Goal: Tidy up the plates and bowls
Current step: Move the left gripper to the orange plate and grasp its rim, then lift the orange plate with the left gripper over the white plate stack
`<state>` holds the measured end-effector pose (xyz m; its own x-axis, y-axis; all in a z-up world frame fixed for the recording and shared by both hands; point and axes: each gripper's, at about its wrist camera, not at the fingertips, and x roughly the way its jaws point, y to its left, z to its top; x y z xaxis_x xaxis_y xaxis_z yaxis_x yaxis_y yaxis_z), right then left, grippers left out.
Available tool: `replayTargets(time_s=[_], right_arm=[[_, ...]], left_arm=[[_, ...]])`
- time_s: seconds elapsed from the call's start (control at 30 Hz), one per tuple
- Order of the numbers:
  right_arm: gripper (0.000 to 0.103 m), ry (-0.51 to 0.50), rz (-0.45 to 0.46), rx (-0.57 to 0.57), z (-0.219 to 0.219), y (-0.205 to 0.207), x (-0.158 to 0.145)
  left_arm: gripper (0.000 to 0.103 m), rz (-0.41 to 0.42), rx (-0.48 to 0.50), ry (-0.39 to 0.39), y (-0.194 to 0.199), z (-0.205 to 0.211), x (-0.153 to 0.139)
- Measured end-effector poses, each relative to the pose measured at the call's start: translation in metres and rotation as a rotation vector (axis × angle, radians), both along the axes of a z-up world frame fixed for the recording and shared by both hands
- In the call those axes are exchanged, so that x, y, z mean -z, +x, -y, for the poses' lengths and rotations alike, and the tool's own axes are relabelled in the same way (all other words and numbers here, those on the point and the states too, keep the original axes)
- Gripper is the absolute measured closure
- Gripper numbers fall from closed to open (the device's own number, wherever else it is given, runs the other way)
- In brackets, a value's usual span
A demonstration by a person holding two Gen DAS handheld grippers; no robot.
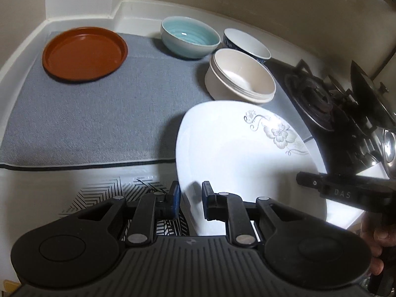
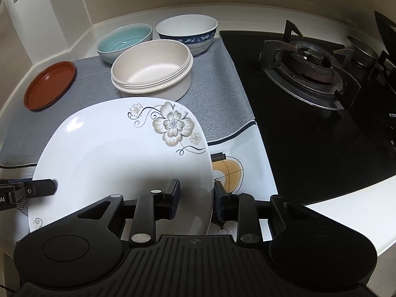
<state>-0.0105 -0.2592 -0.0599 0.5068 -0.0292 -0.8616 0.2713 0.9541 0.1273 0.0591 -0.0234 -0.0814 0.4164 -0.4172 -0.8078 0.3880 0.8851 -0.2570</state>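
Observation:
A white plate with a flower print (image 1: 237, 148) (image 2: 118, 153) is held above the counter's front edge. My left gripper (image 1: 190, 198) straddles its left rim, one finger on each side. My right gripper (image 2: 196, 195) straddles its right rim the same way. Each gripper's fingertip shows in the other view, the right fingertip (image 1: 319, 184) and the left fingertip (image 2: 37, 188). On the grey mat (image 1: 99, 113) (image 2: 217, 81) sit a brown plate (image 1: 84, 54) (image 2: 49, 87), a teal bowl (image 1: 189, 36) (image 2: 123, 40), a blue-patterned bowl (image 1: 247, 44) (image 2: 188, 32) and stacked cream bowls (image 1: 241, 76) (image 2: 152, 68).
A black gas hob (image 2: 309, 113) (image 1: 334, 113) with a burner (image 2: 308, 60) lies right of the mat. A pot with a lid (image 1: 371, 94) stands on it at the far right. The beige wall and raised counter edge (image 2: 173, 7) close off the back and left.

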Motion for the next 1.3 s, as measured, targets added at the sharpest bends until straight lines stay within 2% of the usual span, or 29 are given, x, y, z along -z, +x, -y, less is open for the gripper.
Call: replayTargets(time_s=[0.23, 0.4, 0.43, 0.47, 0.57, 0.73, 0.83, 0.9, 0.97, 1.03, 1.13, 1.3], right_arm=[[0.07, -0.014, 0.028, 0.064, 0.008, -0.012, -0.007], [0.07, -0.014, 0.079, 0.08, 0.007, -0.017, -0.016], [0.07, -0.012, 0.091, 0.076, 0.006, -0.016, -0.018], [0.07, -0.01, 0.102, 0.069, 0.005, -0.015, -0.02], [0.069, 0.003, 0.127, 0.044, 0.0, -0.012, -0.025], [0.059, 0.012, 0.153, -0.009, -0.011, -0.01, -0.033], [0.058, 0.016, 0.16, -0.039, -0.017, -0.01, -0.037], [0.058, 0.016, 0.159, -0.055, -0.02, -0.009, -0.04], [0.058, 0.024, 0.159, -0.071, -0.024, -0.008, -0.042], [0.058, 0.029, 0.163, -0.096, -0.028, -0.004, -0.044], [0.058, 0.04, 0.174, -0.143, -0.038, 0.004, -0.049], [0.058, 0.084, 0.204, -0.263, -0.065, 0.026, -0.057]], left_arm=[[0.083, 0.075, -0.092, -0.033, 0.016, -0.023, -0.021], [0.081, 0.11, -0.288, -0.043, 0.056, -0.059, -0.029], [0.079, 0.116, -0.331, -0.044, 0.065, -0.067, -0.028], [0.073, 0.119, -0.376, -0.044, 0.075, -0.074, -0.027], [0.069, 0.102, -0.503, -0.056, 0.102, -0.092, -0.02], [0.069, 0.077, -0.634, -0.088, 0.139, -0.107, -0.005], [0.069, 0.055, -0.665, -0.113, 0.153, -0.109, 0.004], [0.07, 0.032, -0.682, -0.103, 0.161, -0.109, 0.011], [0.091, 0.015, -0.675, -0.108, 0.161, -0.11, 0.016], [0.092, 0.021, -0.647, -0.101, 0.155, -0.113, 0.014], [0.092, 0.023, -0.59, -0.052, 0.13, -0.119, 0.01], [0.092, -0.04, -0.521, -0.001, 0.071, -0.143, 0.008]])
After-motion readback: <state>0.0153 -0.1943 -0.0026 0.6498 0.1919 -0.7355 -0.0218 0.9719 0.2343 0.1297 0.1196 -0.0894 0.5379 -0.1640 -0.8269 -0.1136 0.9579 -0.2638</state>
